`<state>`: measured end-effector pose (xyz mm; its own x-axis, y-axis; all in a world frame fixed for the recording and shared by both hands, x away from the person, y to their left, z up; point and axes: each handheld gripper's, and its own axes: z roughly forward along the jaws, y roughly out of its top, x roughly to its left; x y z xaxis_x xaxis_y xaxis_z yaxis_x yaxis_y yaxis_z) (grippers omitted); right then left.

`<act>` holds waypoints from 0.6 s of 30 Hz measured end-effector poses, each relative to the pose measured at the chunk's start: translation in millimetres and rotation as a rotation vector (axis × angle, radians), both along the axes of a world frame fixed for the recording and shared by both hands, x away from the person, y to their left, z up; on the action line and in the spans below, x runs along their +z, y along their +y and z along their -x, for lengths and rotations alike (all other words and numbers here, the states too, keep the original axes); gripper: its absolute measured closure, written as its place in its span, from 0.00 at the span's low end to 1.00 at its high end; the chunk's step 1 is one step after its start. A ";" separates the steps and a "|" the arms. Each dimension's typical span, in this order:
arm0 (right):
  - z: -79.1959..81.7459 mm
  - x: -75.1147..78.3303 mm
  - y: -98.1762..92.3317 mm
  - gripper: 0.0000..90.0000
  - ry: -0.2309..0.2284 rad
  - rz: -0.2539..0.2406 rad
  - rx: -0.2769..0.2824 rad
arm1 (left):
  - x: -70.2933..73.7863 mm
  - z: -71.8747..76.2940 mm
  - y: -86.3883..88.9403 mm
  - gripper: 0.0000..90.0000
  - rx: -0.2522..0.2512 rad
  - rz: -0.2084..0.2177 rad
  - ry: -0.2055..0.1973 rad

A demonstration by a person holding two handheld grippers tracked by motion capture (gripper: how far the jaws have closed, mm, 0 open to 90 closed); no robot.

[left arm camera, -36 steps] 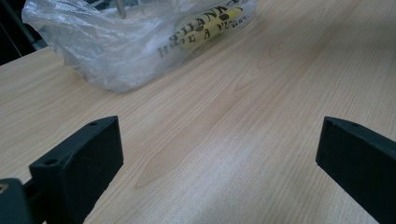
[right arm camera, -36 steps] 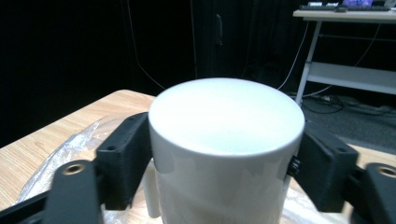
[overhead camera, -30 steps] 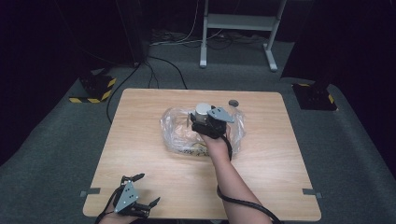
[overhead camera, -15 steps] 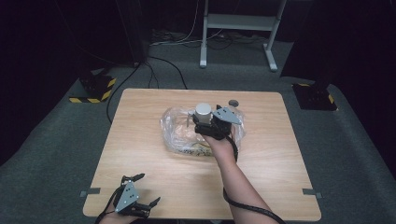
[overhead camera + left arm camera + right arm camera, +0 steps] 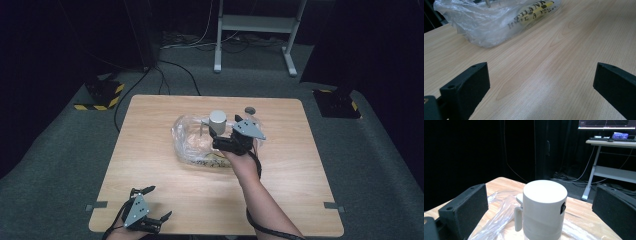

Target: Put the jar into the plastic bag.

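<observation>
overhead — pale wood table point(image 5: 150, 150), grey carpet point(image 5: 60, 165)

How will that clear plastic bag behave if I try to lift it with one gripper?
The clear plastic bag looks thin and crinkled, so it would likely sag and fold rather than hold shape. The white cylinder stands upright on it, so pulling the film may well tip that over.

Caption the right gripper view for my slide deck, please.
Open right gripper facing a white cylinder standing on the plastic bag.
</observation>
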<state>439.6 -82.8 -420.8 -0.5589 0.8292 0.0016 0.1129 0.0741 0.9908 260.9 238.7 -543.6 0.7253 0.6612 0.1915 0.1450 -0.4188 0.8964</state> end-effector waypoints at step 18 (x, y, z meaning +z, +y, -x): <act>32.2 -14.9 -23.9 0.00 0.011 0.016 0.011 | 0.0 -0.4 -0.7 0.01 -0.001 -0.008 0.003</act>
<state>407.4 -106.8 -435.7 -0.5677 0.8232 -0.0058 0.1225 0.0914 0.9883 261.3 238.0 -543.6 0.7268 0.6586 0.1949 0.1470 -0.4263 0.8925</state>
